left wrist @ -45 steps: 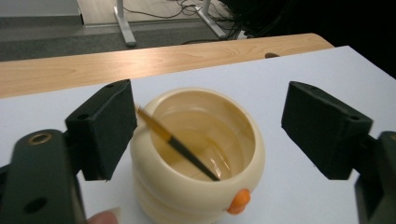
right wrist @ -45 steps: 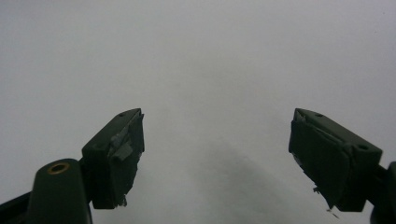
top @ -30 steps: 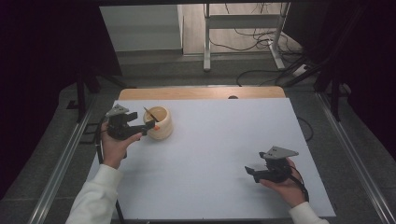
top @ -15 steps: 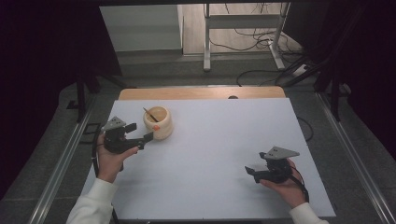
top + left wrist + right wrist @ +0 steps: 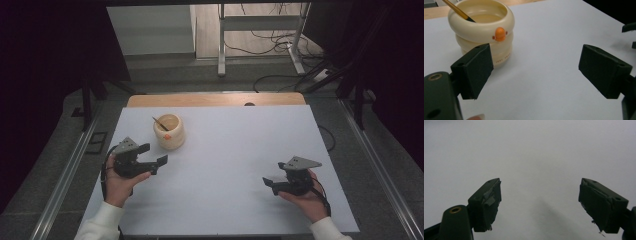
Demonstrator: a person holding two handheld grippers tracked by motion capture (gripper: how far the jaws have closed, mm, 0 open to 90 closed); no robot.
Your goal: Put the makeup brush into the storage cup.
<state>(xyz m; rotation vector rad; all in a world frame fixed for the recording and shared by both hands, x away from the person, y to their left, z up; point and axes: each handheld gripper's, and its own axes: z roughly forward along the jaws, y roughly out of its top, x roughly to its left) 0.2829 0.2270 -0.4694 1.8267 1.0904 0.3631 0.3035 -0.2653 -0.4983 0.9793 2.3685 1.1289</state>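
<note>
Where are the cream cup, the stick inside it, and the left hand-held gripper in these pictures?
cream cup [image 5: 484, 47], left gripper view, on its ribbed side wall under the orange beak.
stick [image 5: 457, 10], left gripper view, on its wooden shaft above the rim.
left hand-held gripper [image 5: 153, 156], high view, midway between its two open jaws.

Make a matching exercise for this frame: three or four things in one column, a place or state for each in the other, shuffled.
Things:
1. cream cup
2. brush
3. left gripper
4. right gripper

Places or states:
A. open, near the table's right front
B. leaning inside the cup
C. open, just in front of the cup
D. standing on the white table, back left

Pairs: 1-D, 2-B, 3-C, 4-A
</note>
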